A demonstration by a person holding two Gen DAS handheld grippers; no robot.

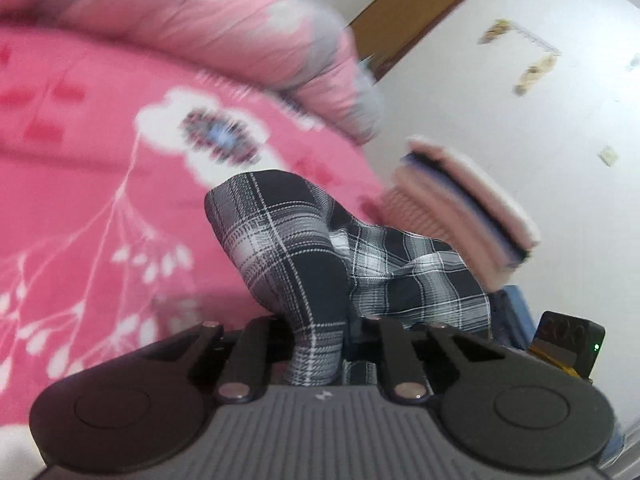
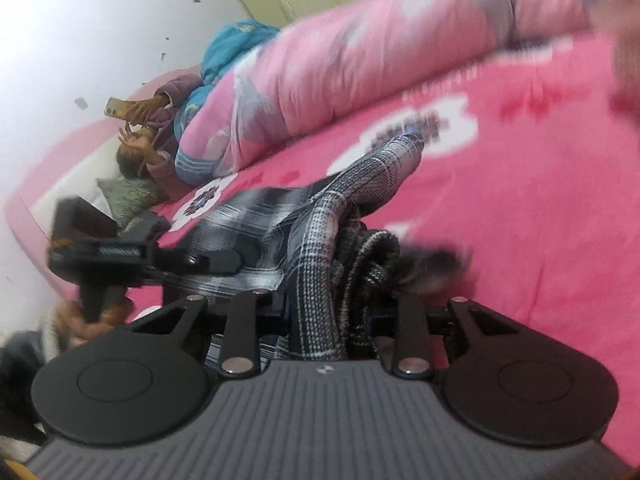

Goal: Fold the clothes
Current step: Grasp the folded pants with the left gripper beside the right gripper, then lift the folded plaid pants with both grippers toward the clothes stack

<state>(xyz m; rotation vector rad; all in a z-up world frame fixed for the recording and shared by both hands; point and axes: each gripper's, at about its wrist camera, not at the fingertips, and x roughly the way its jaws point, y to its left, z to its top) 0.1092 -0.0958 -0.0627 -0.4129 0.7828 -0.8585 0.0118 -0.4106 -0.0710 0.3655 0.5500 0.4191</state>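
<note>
On the bed: one pink sheet (image 1: 80, 168) with white flower print, covering the whole surface.

Plaid garment (image 1: 304, 248), black, grey and white check. It is lifted off the sheet and bunched, and both grippers hold it.

Left gripper (image 1: 320, 344): fingers drawn together and clamped on a fold of the plaid garment, which stands up between them and spreads away to the right.

Right gripper (image 2: 332, 320): fingers clamped on a thick, twisted bundle of the same garment; one end trails up and away over the sheet. In the right wrist view the left gripper shows at the left edge, with plaid cloth stretched toward it.

Rolled quilt (image 2: 360, 64), pink and grey, lying along the far side of the bed; blurred.

Person (image 2: 148, 132) lying at the far end of the bed, holding a phone (image 2: 116, 107).

Wall (image 1: 520, 120), white.
</note>
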